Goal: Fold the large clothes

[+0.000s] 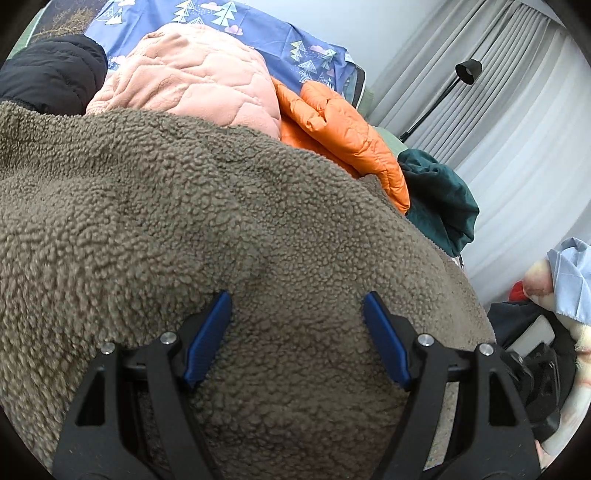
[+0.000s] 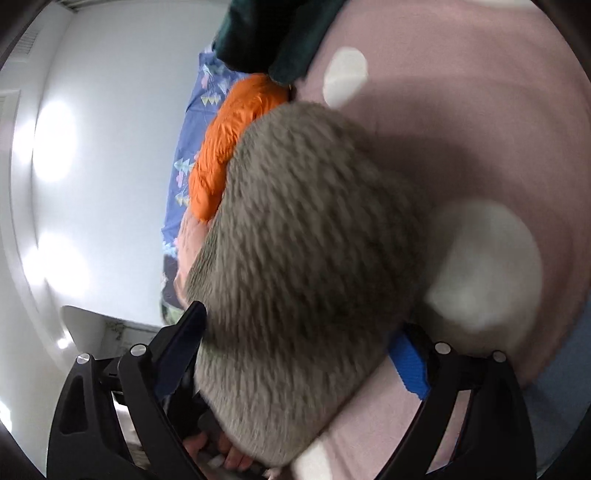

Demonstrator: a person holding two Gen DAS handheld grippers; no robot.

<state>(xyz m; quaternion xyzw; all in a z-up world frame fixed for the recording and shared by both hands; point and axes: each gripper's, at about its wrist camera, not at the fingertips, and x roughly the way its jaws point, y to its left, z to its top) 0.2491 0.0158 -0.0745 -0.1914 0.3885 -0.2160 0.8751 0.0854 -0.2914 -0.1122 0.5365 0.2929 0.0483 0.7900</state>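
A large brown sherpa fleece jacket fills the left wrist view. My left gripper is open, its blue-padded fingers spread wide just above the fleece, holding nothing. In the right wrist view the same fleece is blurred and bunched between the fingers of my right gripper, which stand wide apart; the right blue pad shows beside the fabric. The fleece lies on a pink sheet with white dots.
Behind the fleece lie a pink quilted jacket, an orange puffer, a black jacket and a dark teal garment on a blue tree-print cover. A floor lamp and grey curtains stand at right.
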